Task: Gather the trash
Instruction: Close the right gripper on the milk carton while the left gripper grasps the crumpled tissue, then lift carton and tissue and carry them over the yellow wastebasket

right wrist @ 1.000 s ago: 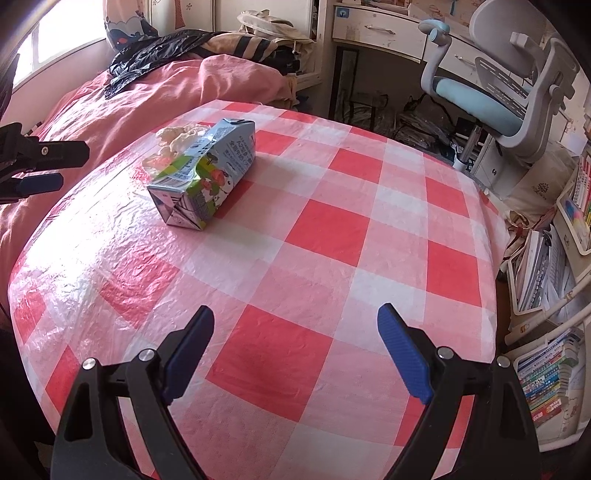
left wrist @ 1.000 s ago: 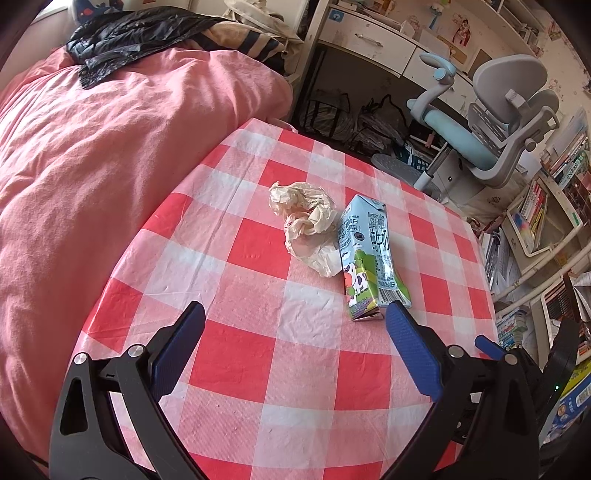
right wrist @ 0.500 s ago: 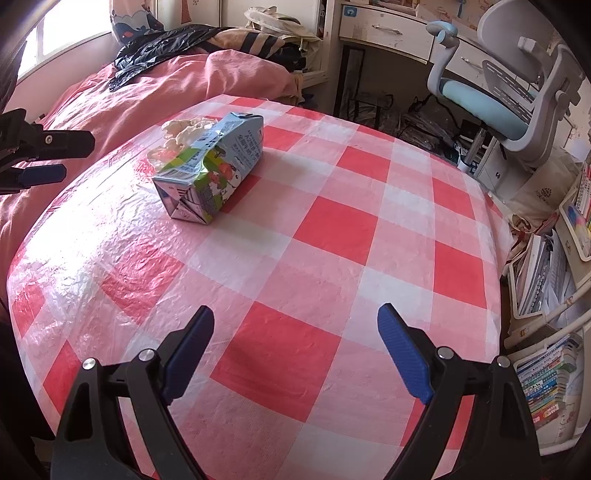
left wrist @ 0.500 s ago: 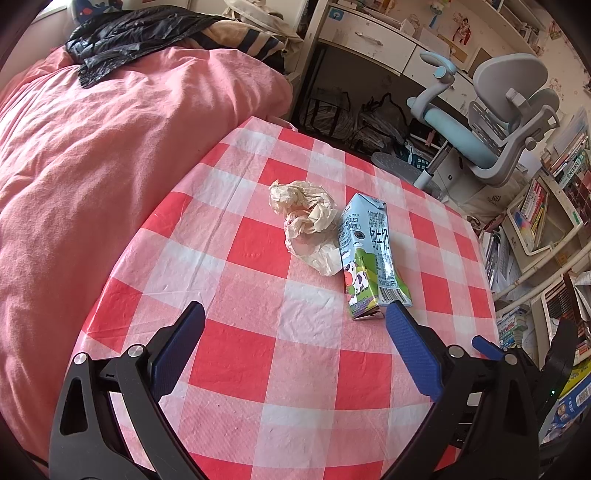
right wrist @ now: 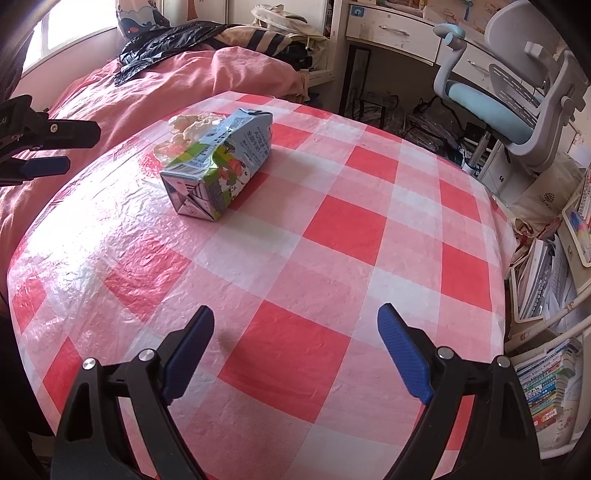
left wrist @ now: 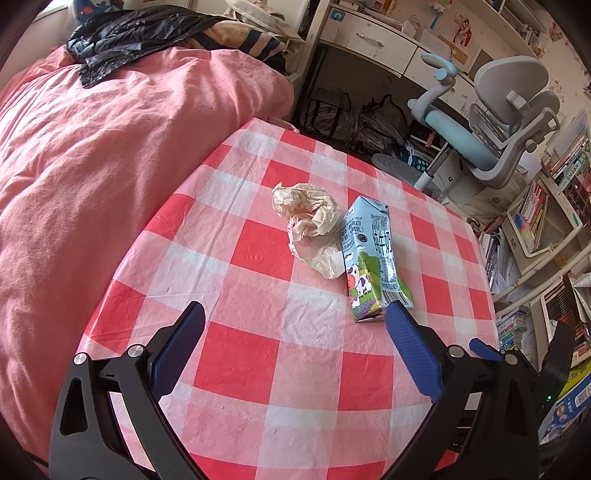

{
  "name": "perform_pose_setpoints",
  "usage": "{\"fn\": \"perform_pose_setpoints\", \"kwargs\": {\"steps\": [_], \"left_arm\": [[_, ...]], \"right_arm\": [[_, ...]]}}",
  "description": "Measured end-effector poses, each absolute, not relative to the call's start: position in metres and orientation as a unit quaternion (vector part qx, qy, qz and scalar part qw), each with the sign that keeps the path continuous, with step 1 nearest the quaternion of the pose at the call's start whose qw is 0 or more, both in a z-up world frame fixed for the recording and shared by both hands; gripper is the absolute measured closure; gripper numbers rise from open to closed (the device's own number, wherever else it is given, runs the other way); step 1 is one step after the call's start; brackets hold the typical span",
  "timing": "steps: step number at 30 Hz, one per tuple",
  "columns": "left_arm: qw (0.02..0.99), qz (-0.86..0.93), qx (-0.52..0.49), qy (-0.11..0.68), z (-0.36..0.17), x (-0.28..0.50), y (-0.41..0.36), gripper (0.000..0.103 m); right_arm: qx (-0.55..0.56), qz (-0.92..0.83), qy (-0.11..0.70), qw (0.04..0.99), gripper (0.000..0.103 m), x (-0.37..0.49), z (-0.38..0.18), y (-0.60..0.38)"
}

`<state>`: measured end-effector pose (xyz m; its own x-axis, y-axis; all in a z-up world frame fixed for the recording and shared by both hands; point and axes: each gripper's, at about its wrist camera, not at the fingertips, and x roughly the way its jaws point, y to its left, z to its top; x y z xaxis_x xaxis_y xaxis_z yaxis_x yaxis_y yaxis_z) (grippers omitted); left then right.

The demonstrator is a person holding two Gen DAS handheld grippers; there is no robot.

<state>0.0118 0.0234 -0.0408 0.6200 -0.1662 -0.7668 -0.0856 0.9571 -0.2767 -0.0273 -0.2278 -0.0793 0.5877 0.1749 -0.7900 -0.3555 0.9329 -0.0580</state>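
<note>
Checked tablecloth [left wrist: 295,354], both claws wide, angled down, milk carton [left wrist: 369,258] w/ crumpled paper [left wrist: 310,225].

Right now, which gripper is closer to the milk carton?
Left. The left gripper hovers open just short of the milk carton, one pad right by its near end. The right gripper, also open, sits farther back across the tablecloth.

1. In front of me stands a table [right wrist: 369,229] under a red-and-white checked cloth, glossy where the light falls.
2. To my left lies a bed with a pink quilt [left wrist: 92,166]; a black jacket [left wrist: 125,33] is crumpled at its far end.
3. Daylight comes through a window [right wrist: 70,26] beyond the bed.
4. A white desk [left wrist: 373,40] with drawers lines the far wall, a grey-and-blue office chair [left wrist: 495,122] beside it.
5. On my right, shelves [right wrist: 546,373] are crammed with books.
</note>
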Motion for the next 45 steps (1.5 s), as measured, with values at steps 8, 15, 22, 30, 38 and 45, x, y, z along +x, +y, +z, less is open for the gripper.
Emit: {"fn": "perform_pose_setpoints", "kwargs": {"steps": [8, 15, 22, 30, 38, 45], "left_arm": [[0.881, 0.054, -0.198, 0.427, -0.050, 0.024, 0.090, 0.008], [0.888, 0.054, -0.205, 0.409, -0.048, 0.046, 0.102, 0.009], [0.897, -0.006, -0.157, 0.414, -0.055, 0.105, 0.055, 0.008], [0.896, -0.029, -0.078, 0.436, -0.075, 0.150, 0.009, 0.009], [0.889, -0.064, -0.054, 0.451, -0.091, 0.156, -0.002, 0.057], [0.895, -0.089, -0.092, 0.427, -0.061, 0.118, 0.009, 0.069]], "right_arm": [[-0.030, 0.193, 0.388, 0.901, 0.014, -0.015, -0.059, -0.204], [-0.019, 0.217, 0.381, 0.899, 0.014, 0.019, -0.065, -0.156], [0.001, 0.192, 0.407, 0.893, 0.039, 0.058, -0.078, -0.151], [0.002, 0.170, 0.436, 0.884, 0.044, 0.051, -0.074, -0.205], [0.027, 0.182, 0.443, 0.877, 0.044, 0.043, -0.072, -0.230], [0.077, 0.209, 0.427, 0.876, 0.044, 0.020, -0.058, -0.237]]}}
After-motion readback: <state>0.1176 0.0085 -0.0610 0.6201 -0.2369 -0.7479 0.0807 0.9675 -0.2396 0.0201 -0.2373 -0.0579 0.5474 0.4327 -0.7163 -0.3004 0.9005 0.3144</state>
